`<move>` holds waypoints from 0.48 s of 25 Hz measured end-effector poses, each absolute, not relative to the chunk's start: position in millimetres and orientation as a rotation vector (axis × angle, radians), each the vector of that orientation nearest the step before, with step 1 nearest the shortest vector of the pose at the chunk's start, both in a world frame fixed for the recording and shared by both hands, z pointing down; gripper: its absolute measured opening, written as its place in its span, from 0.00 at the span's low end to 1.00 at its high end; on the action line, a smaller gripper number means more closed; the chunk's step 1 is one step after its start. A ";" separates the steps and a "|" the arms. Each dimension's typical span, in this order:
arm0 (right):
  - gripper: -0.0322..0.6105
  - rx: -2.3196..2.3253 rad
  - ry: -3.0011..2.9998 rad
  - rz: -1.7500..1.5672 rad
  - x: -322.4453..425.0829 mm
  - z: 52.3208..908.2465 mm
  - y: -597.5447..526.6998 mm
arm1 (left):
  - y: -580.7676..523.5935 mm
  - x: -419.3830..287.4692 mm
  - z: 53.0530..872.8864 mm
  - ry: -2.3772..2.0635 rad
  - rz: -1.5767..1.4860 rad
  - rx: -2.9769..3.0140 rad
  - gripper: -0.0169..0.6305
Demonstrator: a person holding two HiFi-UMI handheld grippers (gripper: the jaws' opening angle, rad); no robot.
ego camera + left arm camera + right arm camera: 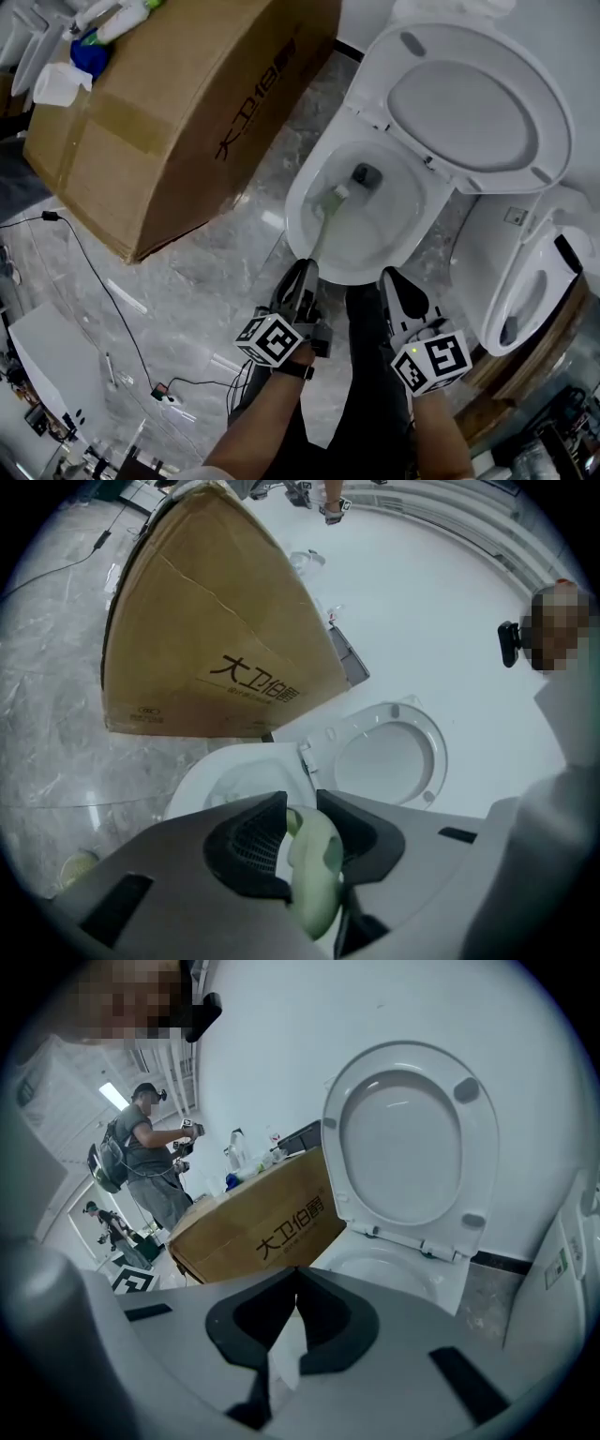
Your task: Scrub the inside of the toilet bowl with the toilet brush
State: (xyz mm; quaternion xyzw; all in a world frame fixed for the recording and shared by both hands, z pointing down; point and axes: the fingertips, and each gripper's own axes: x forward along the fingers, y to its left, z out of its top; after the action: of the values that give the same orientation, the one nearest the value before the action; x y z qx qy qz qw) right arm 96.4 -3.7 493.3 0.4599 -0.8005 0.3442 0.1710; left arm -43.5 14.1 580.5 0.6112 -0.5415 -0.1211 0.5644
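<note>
The white toilet bowl (323, 258) stands ahead with its lid (478, 108) raised. A pale green toilet brush (321, 234) slants into the bowl, its head (336, 196) near the dark drain (366, 174). My left gripper (303, 274) is shut on the brush's handle at the bowl's near rim. In the left gripper view the green handle (314, 860) sits pinched between the jaws of the left gripper (302, 806), with the bowl (220, 780) beyond. My right gripper (397, 284) hovers beside the rim, jaw tips touching. In the right gripper view the right gripper (297, 1277) holds nothing, and it faces the lid (403, 1138).
A big cardboard box (178, 103) with bottles (112, 23) on top stands left of the toilet. A second toilet (530, 281) stands at the right. Cables (94, 272) run over the marble floor. Another person (150, 1162) stands far off in the right gripper view.
</note>
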 end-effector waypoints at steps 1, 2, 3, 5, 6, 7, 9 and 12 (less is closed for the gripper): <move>0.07 1.305 -2.275 0.979 100.2 497.2 -5.7 | 9.3 -44.3 584.2 -1.282 -0.304 1.443 0.19; 0.07 1.304 -2.276 0.981 103.9 501.2 -7.2 | 4.1 -45.3 587.6 -1.292 -0.325 1.443 0.19; 0.07 1.303 -2.276 0.986 107.5 505.2 -8.2 | -1.2 -45.9 590.7 -1.302 -0.343 1.442 0.20; 0.07 1.302 -2.270 0.996 114.1 513.1 -9.3 | -12.8 -43.3 595.7 -1.310 -0.363 1.453 0.20; 0.07 1.301 -2.266 1.000 117.0 516.9 -9.8 | -19.1 -39.8 597.3 -1.306 -0.367 1.466 0.20; 0.07 1.301 -2.262 1.005 119.8 520.5 -10.2 | -25.6 -35.3 597.4 -1.300 -0.366 1.485 0.19; 0.07 1.301 -2.253 1.015 125.2 526.1 -10.1 | -37.9 -24.8 593.8 -1.286 -0.349 1.529 0.19; 0.07 1.301 -2.248 1.021 132.3 527.9 -9.9 | -50.6 -11.5 592.7 -1.266 -0.346 1.565 0.19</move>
State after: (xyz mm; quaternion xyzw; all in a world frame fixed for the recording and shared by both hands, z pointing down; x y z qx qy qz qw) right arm 132.3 -9.9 527.9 0.4591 -0.7930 0.3604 0.1746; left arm -11.5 -50.6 592.7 0.6534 -0.5286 -0.1446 0.5223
